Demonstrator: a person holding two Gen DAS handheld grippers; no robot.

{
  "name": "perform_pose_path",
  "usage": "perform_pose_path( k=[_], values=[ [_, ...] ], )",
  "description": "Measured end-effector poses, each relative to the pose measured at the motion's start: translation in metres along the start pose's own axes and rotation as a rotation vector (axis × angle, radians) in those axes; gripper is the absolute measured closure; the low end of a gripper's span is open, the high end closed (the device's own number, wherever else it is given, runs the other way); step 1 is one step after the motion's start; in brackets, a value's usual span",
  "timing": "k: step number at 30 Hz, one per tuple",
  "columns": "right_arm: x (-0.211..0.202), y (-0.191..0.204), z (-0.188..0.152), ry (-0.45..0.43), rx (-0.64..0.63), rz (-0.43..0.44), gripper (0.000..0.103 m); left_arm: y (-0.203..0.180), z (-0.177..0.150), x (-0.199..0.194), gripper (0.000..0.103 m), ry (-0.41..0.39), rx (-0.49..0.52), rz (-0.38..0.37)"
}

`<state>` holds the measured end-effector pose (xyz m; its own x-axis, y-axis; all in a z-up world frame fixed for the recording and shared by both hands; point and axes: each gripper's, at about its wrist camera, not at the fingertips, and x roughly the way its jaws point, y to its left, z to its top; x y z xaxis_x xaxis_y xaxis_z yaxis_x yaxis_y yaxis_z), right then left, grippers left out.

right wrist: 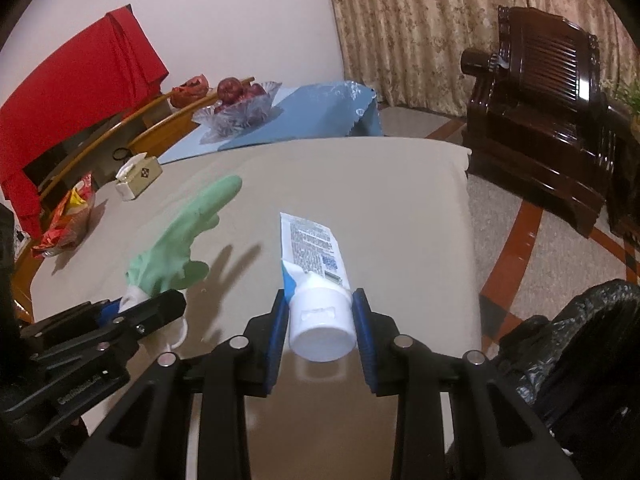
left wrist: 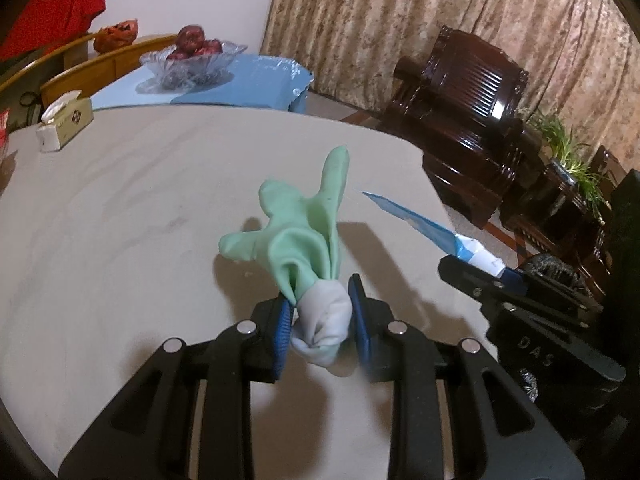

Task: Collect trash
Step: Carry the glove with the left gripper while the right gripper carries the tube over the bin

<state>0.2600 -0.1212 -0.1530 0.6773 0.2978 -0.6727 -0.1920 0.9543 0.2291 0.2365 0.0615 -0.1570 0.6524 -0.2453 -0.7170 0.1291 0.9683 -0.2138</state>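
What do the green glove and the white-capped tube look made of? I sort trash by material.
Green glove, held in the left gripper: probably thin rubber or latex; matte, limp, soft folds, pale bunched cuff. Tube, held in the right gripper: probably soft plastic; smooth printed skin, flattened crimped end, with a rigid, slightly glossy white cap. Neither can be confirmed by sight.

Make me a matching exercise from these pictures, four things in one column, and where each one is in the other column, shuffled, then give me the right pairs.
Things:
1. green glove
2. toothpaste tube
3. tissue box
4. glass fruit bowl

Places:
A. on the blue cloth beyond the beige table
B. clamped in the right claw
C. lying on the beige table near its far left edge
D. clamped by its pale cuff in the left claw

Pairs: 1-D, 2-B, 3-C, 4-A
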Motion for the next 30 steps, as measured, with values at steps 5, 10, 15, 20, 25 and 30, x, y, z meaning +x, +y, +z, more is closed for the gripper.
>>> perform_pose_path(
  k=[5, 10, 15, 20, 25, 30],
  values=[
    [-0.012, -0.001, 0.004, -0.031, -0.005, 0.008, 0.071, -0.004, 0.004, -0.005, 0.077, -0.015, 0.007, -0.005],
    [-0.028, -0.002, 0.007, -0.064, -0.009, 0.017, 0.071, -0.021, 0.008, -0.016, 0.077, -0.039, 0.032, -0.028],
    [-0.047, -0.004, 0.009, -0.103, -0.001, 0.019, 0.071, -0.035, 0.011, -0.026, 0.077, -0.052, 0.049, -0.044],
    [-0.08, -0.013, 0.009, -0.159, 0.0, 0.009, 0.071, -0.057, 0.017, -0.039, 0.077, -0.074, 0.078, -0.075],
    [-0.126, -0.037, -0.004, -0.211, 0.02, -0.036, 0.071, -0.102, 0.016, -0.053, 0.077, -0.089, 0.137, -0.14],
    [-0.179, -0.081, -0.028, -0.245, 0.078, -0.135, 0.071, -0.162, 0.004, -0.059, 0.077, -0.081, 0.2, -0.238]
  ],
)
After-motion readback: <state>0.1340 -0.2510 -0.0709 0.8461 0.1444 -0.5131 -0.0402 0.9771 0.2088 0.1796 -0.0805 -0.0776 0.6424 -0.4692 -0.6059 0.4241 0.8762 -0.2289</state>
